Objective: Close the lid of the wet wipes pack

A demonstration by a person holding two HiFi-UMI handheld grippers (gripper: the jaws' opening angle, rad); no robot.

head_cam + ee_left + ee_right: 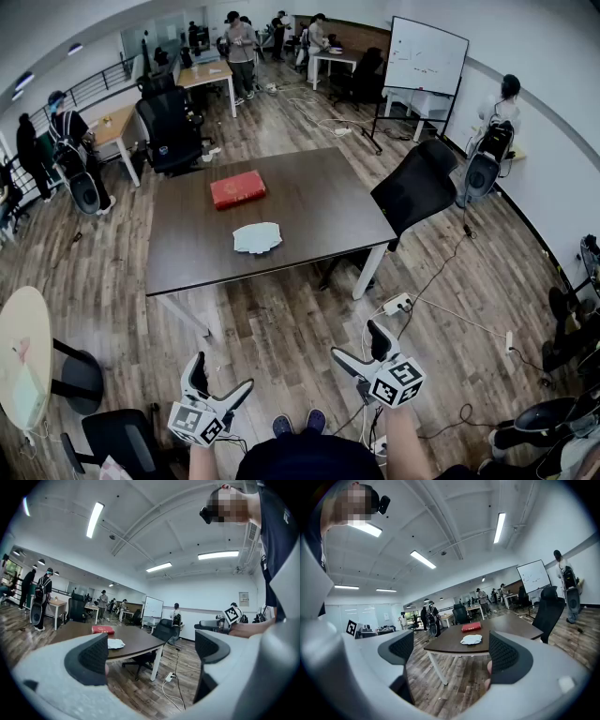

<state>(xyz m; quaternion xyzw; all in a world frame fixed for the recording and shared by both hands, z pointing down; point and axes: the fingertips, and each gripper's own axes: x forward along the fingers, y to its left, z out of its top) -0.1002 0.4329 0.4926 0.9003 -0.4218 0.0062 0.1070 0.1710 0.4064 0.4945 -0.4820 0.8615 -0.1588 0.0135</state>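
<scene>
Approach is the step in hand: the left tongs (220, 373) and the right tongs (356, 340) both gape wide, holding nothing, well short of the surface (319, 202). The red wet wipes pack (237, 188) lies at twelve o'clock, beyond a crumpled white wipe (257, 237); next likely means stepping closer.
</scene>
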